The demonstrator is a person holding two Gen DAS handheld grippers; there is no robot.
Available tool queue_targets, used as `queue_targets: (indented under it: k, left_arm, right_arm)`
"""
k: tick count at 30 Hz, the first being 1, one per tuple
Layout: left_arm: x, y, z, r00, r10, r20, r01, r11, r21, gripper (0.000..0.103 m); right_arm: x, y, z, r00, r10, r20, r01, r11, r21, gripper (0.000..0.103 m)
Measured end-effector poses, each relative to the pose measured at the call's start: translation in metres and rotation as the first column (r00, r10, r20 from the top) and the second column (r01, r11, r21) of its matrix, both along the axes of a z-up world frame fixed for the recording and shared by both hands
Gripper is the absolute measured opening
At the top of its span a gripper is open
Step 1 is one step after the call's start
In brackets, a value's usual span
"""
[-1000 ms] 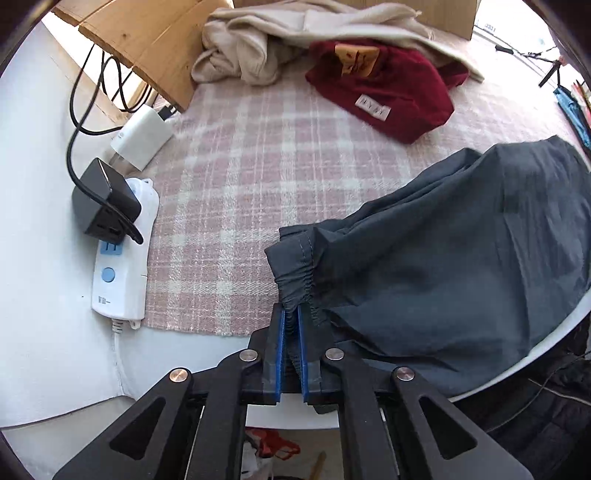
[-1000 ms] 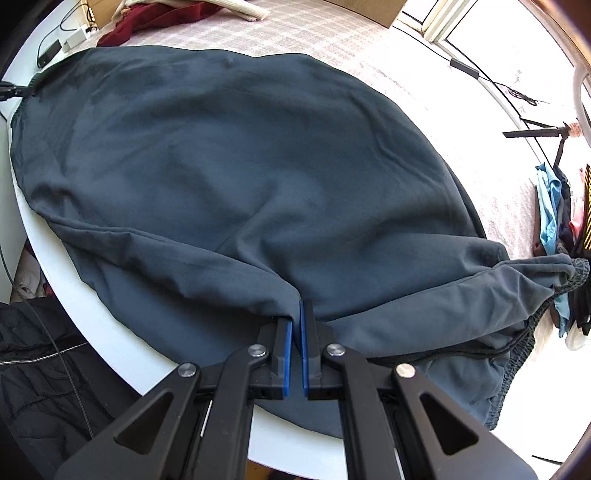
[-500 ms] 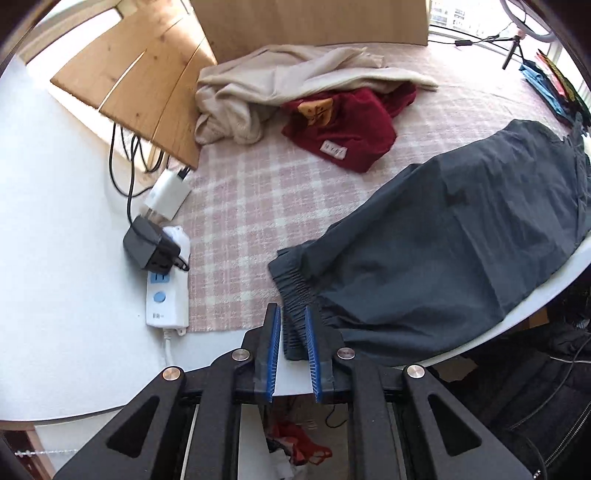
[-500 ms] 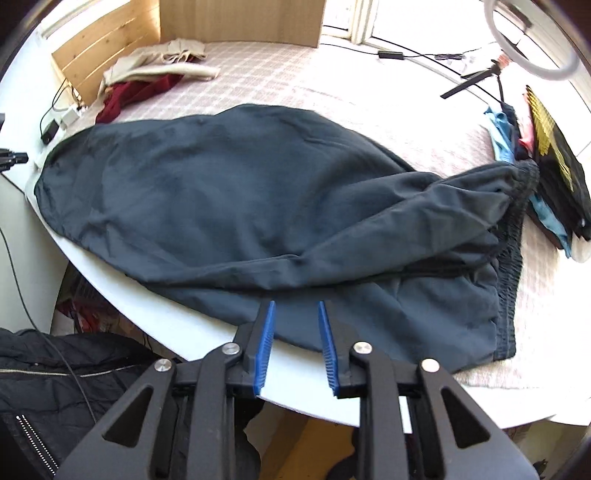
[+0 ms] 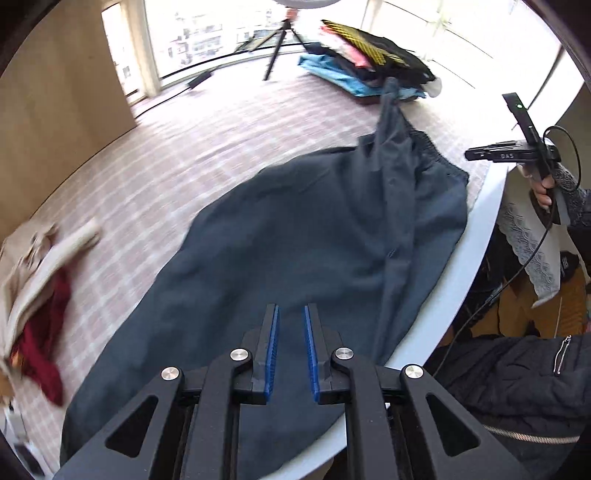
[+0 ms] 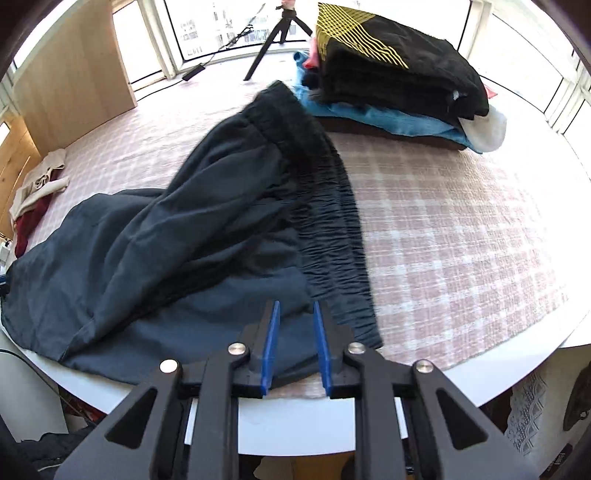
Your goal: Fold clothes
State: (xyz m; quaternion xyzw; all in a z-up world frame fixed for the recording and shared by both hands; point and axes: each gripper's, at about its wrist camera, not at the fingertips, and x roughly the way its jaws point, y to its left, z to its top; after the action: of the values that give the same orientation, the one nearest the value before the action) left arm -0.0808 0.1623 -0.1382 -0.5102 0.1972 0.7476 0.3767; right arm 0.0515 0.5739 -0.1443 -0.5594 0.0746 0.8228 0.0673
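Dark grey trousers (image 5: 295, 240) lie spread lengthwise on the pink checked cloth (image 5: 192, 140) of the white round table. My left gripper (image 5: 290, 325) hovers open above the leg part with nothing between its blue pads. In the right wrist view the trousers (image 6: 192, 229) show their gathered elastic waistband (image 6: 328, 221) toward the right. My right gripper (image 6: 295, 325) stands open over the near edge beside the waistband, holding nothing. The other gripper's body (image 5: 517, 151) shows at the far right of the left wrist view, held by a hand.
A stack of folded clothes (image 6: 391, 81), black with yellow stripes on top and blue below, sits at the back right. Beige and dark red garments (image 5: 37, 288) lie at the left. A tripod (image 6: 273, 33) and wooden panel (image 6: 70, 70) stand at the back. The table edge (image 6: 517, 376) runs close in front.
Both grippers opened and let go of the trousers. The left one swung right to look along the legs. The right one moved toward the waistband end.
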Motion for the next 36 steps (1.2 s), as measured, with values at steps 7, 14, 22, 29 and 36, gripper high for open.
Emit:
queue_targets:
  k: [7, 14, 22, 29, 36]
  left_arm:
    - [-0.046, 0.185, -0.004, 0.987, -0.159, -0.026, 0.158, 0.987, -0.024, 0.029]
    - [-0.071, 0.303, -0.042, 0.965, -0.262, -0.019, 0.258, 0.959, -0.114, 0.038]
    - [-0.048, 0.325, -0.032, 0.937, -0.331, 0.108, 0.332, 0.943, 0.010, 0.005]
    - [0.054, 0.329, -0.043, 0.831, -0.513, 0.216, 0.510, 0.857, 0.075, 0.011]
    - [0.064, 0.243, -0.027, 0.903, -0.418, 0.101, 0.423, 0.906, -0.028, 0.021]
  right_arm:
    - [-0.009, 0.036, -0.041, 0.997, 0.041, 0.067, -0.039, 0.999, -0.031, 0.022]
    - [0.000, 0.059, -0.065, 0.996, 0.051, 0.068, -0.044, 0.994, -0.095, 0.040]
    - [0.004, 0.062, -0.065, 0.994, 0.099, 0.056, -0.089, 0.984, -0.152, 0.028]
    - [0.033, 0.108, -0.032, 0.999, -0.049, -0.024, 0.043, 0.977, -0.208, 0.029]
    - [0.013, 0.117, -0.021, 0.998, -0.059, -0.029, 0.049, 0.961, -0.273, 0.043]
